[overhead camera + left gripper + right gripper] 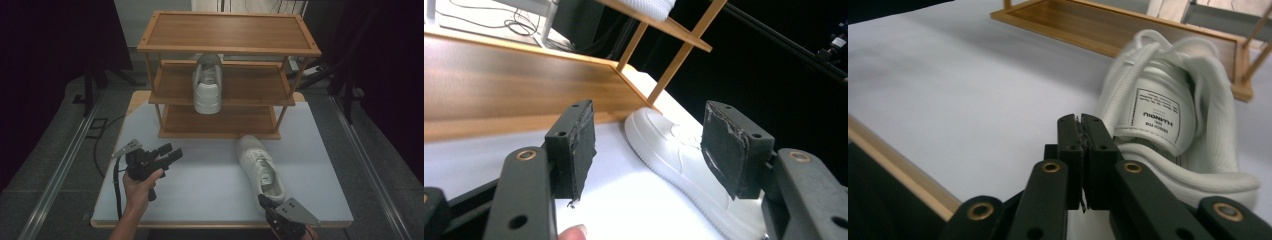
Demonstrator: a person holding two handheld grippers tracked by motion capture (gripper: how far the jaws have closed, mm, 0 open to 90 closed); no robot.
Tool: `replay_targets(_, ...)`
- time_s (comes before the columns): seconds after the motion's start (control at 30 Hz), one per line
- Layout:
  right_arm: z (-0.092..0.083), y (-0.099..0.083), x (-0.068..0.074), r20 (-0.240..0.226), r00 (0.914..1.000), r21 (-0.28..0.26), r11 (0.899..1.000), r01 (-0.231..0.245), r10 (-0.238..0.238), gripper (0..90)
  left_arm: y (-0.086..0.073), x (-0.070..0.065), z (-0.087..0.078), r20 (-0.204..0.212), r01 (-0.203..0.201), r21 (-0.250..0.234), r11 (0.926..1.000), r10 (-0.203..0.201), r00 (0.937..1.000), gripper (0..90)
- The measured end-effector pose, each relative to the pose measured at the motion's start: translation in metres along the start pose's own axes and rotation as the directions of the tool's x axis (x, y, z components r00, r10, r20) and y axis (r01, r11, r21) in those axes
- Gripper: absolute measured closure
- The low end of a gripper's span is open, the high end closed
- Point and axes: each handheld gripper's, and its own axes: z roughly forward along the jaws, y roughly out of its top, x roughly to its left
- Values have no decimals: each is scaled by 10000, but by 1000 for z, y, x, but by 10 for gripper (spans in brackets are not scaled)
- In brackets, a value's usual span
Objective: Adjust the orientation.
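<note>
A white sneaker (260,167) lies on the table in front of the wooden shoe rack (229,47), toe toward the rack. A second white sneaker (207,85) stands on the middle shelf. My right gripper (263,201) sits just behind the heel of the table sneaker. In the right gripper view its jaws (1080,125) are shut together with nothing between them, and the sneaker's heel (1168,115) lies just beyond to the right. My left gripper (170,155) is held left of the sneaker. Its jaws (649,130) stand open and empty, facing the sneaker's toe (669,145).
The rack has three shelves. Its bottom shelf (217,122) and top shelf are bare. The pale table top (200,190) has free room between the two grippers. Rails run along the floor on both sides, and dark curtains stand behind.
</note>
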Motion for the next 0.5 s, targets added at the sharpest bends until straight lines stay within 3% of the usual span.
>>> replay_targets(0.13, 1, -2, -6, -294, 9990, -74, 9994, -343, 341, 817, -5, 2, -3, 6, 125, -47, 9999, -125, 9999, 378)
replay_targets(0.27, -1, 3, -5, -887, 9958, -456, 9986, -280, 239, 699, -8, 4, -5, 13, 184, 7, 9998, -184, 9998, 378)
replay_targets(0.37, -7, 18, -8, -999, 9950, -941, 9956, -29, -65, 574, -11, 4, -5, 8, 216, 53, 9998, -216, 9998, 378)
replay_targets(0.4, -7, 18, -8, -999, 9950, -941, 9956, -29, -65, 574, -11, 4, -5, 8, 216, 53, 9998, -216, 9998, 377)
replay_targets(0.43, -11, 34, -14, -1047, 9940, -1240, 9921, 195, -327, 501, -13, 4, -6, -24, 262, 78, 9996, -261, 9997, 376)
replay_targets(0.5, -11, 47, -20, -1002, 9940, -1351, 9904, 295, -433, 475, -14, 4, -6, -49, 258, 94, 9996, -258, 9997, 375)
